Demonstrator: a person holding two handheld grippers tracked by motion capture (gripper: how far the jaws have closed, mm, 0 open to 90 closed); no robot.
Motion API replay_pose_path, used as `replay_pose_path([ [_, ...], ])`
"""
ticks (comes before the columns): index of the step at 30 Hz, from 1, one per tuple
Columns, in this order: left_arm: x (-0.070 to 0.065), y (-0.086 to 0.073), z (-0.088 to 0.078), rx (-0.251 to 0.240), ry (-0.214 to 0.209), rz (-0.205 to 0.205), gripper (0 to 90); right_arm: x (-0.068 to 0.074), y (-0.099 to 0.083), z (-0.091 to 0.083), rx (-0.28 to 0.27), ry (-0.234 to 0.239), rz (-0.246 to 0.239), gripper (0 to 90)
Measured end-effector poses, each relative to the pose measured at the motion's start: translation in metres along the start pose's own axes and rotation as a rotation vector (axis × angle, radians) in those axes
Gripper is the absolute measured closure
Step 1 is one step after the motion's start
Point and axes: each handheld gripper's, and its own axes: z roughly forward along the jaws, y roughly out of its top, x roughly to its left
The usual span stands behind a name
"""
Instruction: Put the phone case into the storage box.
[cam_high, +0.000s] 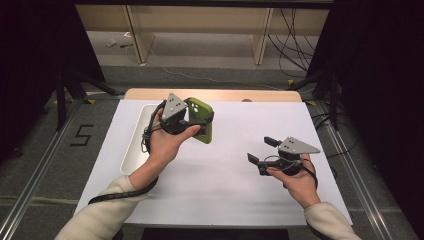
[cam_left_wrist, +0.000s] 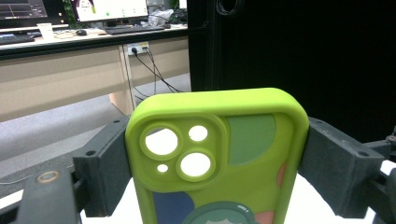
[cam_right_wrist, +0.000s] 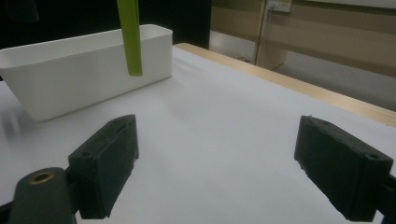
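Between the left tongs (cam_left_wrist: 217, 163) a green phone case (cam_left_wrist: 219, 154) hangs clamped, lifted near the white bin (cam_high: 134, 142) but not yet placed, while the right tongs (cam_high: 263, 150) gape empty over the desk (cam_high: 225, 175).

The left hand-held gripper (cam_left_wrist: 215, 163) clamps a green phone case (cam_left_wrist: 219, 154) upright by its side edges.

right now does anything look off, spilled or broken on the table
Nothing stands out. The green phone case is clamped squarely between the left tongs, held up off the table beside the white bin. The right tongs hang open, nothing between them.
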Motion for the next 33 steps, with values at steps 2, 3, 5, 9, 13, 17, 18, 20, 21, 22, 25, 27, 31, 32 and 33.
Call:
replay_pose_path([
  [2,0.001,0.0,0.0,-0.002,0.005,-0.005,15.9,-0.001,0.0,-0.001,0.002,-0.003,0.001,14.8],
  [3,0.001,0.001,-0.001,-0.001,0.007,-0.004,15.9,-0.001,0.0,-0.001,0.0,-0.004,0.002,14.8],
  [5,0.002,0.001,-0.001,-0.001,0.01,-0.004,15.9,-0.002,-0.001,-0.002,-0.002,-0.007,0.005,14.8],
  [9,0.005,0.002,-0.002,-0.004,0.019,-0.005,16.0,-0.003,-0.001,-0.003,-0.001,-0.01,0.006,14.9],
  [13,0.007,0.003,-0.003,-0.008,0.025,-0.011,16.0,-0.003,-0.002,-0.003,-0.002,-0.012,0.008,14.9],
  [17,0.009,0.005,-0.004,-0.006,0.028,-0.013,15.9,-0.003,-0.002,-0.003,0.0,-0.011,0.008,14.9],
  [18,0.009,0.005,-0.004,-0.006,0.029,-0.012,15.9,-0.003,-0.002,-0.003,0.0,-0.011,0.008,14.9],
  [20,0.01,0.005,-0.004,-0.008,0.032,-0.013,16.0,-0.003,-0.002,-0.003,0.0,-0.012,0.008,14.8],
  [21,0.01,0.005,-0.004,-0.009,0.033,-0.013,16.0,-0.003,-0.002,-0.003,-0.001,-0.012,0.009,14.9],
  [22,0.011,0.005,-0.004,-0.009,0.034,-0.013,16.0,-0.003,-0.002,-0.003,-0.004,-0.013,0.01,14.9],
  [25,0.012,0.006,-0.005,-0.012,0.04,-0.014,16.0,-0.003,-0.002,-0.003,-0.004,-0.015,0.011,14.9],
  [27,0.014,0.007,-0.005,-0.012,0.043,-0.015,16.0,-0.003,-0.003,-0.003,-0.005,-0.015,0.012,14.9],
  [31,0.015,0.007,-0.006,-0.013,0.049,-0.018,15.9,-0.003,-0.002,-0.003,-0.008,-0.013,0.013,14.9],
  [32,0.016,0.007,-0.006,-0.013,0.049,-0.017,15.9,-0.003,-0.002,-0.003,-0.008,-0.013,0.012,14.9],
  [33,0.016,0.007,-0.007,-0.014,0.05,-0.017,15.9,-0.003,-0.002,-0.003,-0.008,-0.013,0.012,14.9],
])
